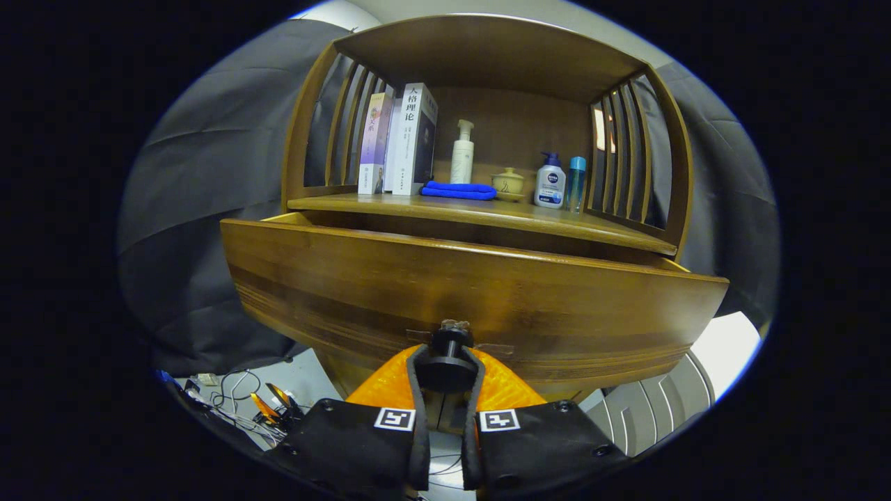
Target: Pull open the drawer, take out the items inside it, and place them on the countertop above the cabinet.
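Tool (446, 362) clamped on drawer knob (447, 363)

Grey cloth (209, 209) behind, cables (233, 403) on pale floor (306, 376)

Tongs (445, 362) with square coded markers

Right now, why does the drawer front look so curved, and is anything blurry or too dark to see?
In the gripper view, the fisheye lens bows the drawer front; the knob gripped between the fingers stays fairly sharp, the polished wood carries a soft sheen, the shelf's bottles and books are evenly lit, and the drawer's inside is hidden behind its front.
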The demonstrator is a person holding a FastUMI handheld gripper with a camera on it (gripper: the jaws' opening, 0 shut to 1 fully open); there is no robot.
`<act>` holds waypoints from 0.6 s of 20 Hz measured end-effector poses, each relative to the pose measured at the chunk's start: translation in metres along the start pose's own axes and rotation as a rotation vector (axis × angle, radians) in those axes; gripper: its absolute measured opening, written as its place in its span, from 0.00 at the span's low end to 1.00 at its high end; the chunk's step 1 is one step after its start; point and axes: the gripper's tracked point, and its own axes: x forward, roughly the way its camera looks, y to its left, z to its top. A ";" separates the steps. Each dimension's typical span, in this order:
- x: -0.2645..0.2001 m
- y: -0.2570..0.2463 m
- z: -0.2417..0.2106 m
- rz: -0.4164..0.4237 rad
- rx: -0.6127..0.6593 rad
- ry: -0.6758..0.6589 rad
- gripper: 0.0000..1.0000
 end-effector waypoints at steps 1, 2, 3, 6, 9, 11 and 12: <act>-0.003 0.001 0.000 0.003 -0.003 0.001 0.20; -0.006 0.001 -0.002 0.008 -0.003 0.002 0.20; -0.008 0.002 -0.003 0.015 -0.004 0.002 0.20; -0.016 0.004 -0.010 0.028 -0.009 0.014 0.20; -0.023 0.005 -0.013 0.033 -0.011 0.028 0.20; -0.029 0.007 -0.015 0.044 -0.011 0.033 0.20; -0.032 0.010 -0.016 0.053 -0.014 0.034 0.20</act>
